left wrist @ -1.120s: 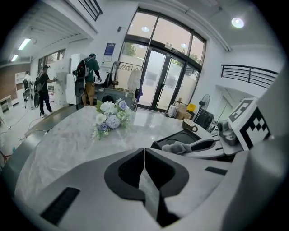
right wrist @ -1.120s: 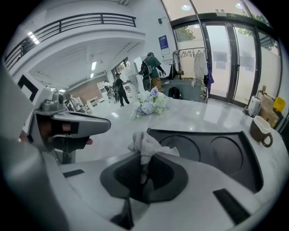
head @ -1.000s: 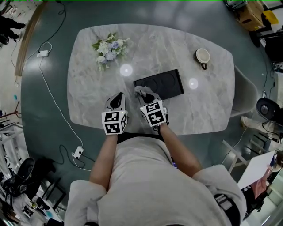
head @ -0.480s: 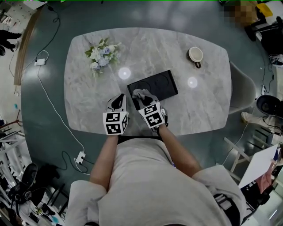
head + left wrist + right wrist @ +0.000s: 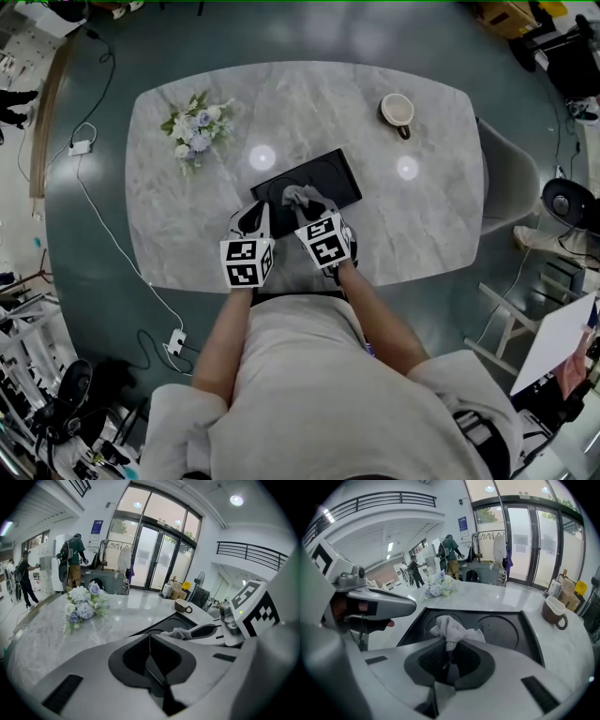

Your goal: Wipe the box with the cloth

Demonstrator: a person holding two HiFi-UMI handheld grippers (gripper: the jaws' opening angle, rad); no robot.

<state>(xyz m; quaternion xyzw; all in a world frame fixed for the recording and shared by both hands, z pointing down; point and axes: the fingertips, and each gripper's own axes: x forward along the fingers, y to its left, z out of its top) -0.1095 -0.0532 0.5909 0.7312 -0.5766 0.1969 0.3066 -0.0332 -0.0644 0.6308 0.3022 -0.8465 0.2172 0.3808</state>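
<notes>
A broad table (image 5: pixel 431 225) with rounded corners and a pale grey, marble-veined top carries three things, all well apart from one another. At the far left lies a small bunch of flowers (image 5: pixel 192 131), white and pale blue blooms with green leaves, resting on its side. At the far right stands a mug (image 5: pixel 397 111), brown outside with a cream rim, upright, its handle turned towards the near side. Near the middle, closer to the near edge, a flat black box (image 5: pixel 323 178) lies skewed, its right end farther than its left; its top has two round recesses side by side. Two bright glare spots (image 5: pixel 262 157) sit on the polished top, one on each side of the box.
</notes>
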